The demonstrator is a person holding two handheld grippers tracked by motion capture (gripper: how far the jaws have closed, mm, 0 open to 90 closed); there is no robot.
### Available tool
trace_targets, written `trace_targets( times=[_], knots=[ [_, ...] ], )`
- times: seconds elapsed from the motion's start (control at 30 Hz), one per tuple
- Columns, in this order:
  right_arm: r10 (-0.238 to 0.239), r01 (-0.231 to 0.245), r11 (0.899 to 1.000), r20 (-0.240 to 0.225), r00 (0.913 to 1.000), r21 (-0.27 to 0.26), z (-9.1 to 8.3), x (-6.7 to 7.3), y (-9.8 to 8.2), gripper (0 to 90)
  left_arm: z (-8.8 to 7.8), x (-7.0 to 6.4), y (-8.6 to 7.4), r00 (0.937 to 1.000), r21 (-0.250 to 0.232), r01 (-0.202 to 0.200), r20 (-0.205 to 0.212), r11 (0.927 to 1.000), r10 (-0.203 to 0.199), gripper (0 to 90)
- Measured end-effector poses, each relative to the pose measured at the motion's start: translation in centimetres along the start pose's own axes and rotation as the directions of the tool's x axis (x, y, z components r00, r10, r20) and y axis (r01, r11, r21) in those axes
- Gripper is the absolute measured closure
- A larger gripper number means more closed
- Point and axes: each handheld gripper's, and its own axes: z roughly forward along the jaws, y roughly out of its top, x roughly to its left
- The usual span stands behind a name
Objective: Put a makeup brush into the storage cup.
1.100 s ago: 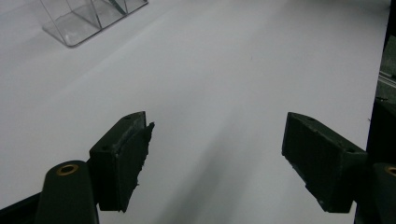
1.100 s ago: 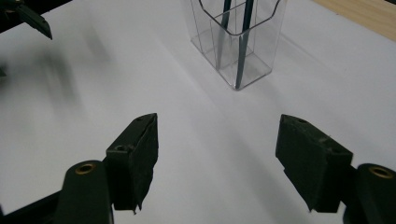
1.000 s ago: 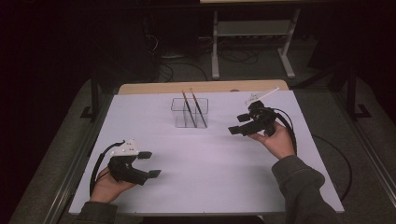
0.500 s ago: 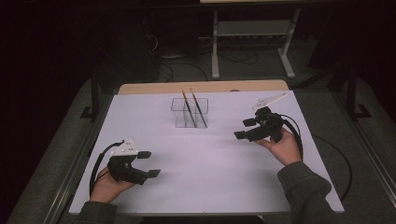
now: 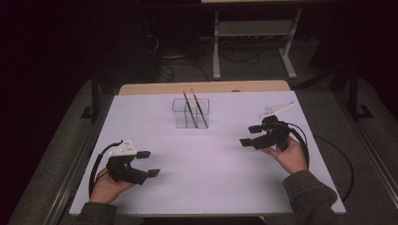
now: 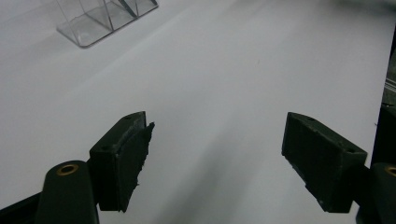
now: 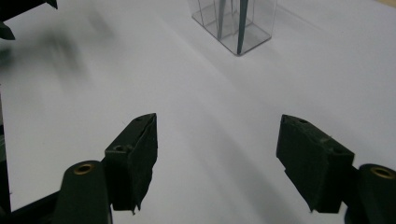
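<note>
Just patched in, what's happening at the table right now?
A person holds a gripper in each hand over a white table. Both sets of jaws stand open with nothing between them. The left gripper sits low near the front left edge. The right gripper is out to the right, pointing in toward the middle. A clear box stands toward the far side with two thin sticks leaning in it. Neither gripper touches the box or the sticks.
</note>
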Motion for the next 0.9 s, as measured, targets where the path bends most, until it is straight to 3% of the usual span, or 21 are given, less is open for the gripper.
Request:
trace_targets(
  times=[0.4, 0.9],
  knots=[
    [0.013, -0.013, 1.000, 0.002, 0.9999, 0.003, -0.4, 0.4, -1.9, 27.0, 0.0, 0.0, -0.1, 1.0000, 0.003, 0.001, -0.004, 1.0000, -0.001, 22.3],
    [-0.005, 0.005, 1.000, -0.011, 0.9999, -0.019, -0.7, 1.5, -3.9, 26.9, 0.1, 0.1, -0.2, 1.0000, 0.004, 0.008, 0.000, 1.0000, -0.008, 22.2]
  ],
)
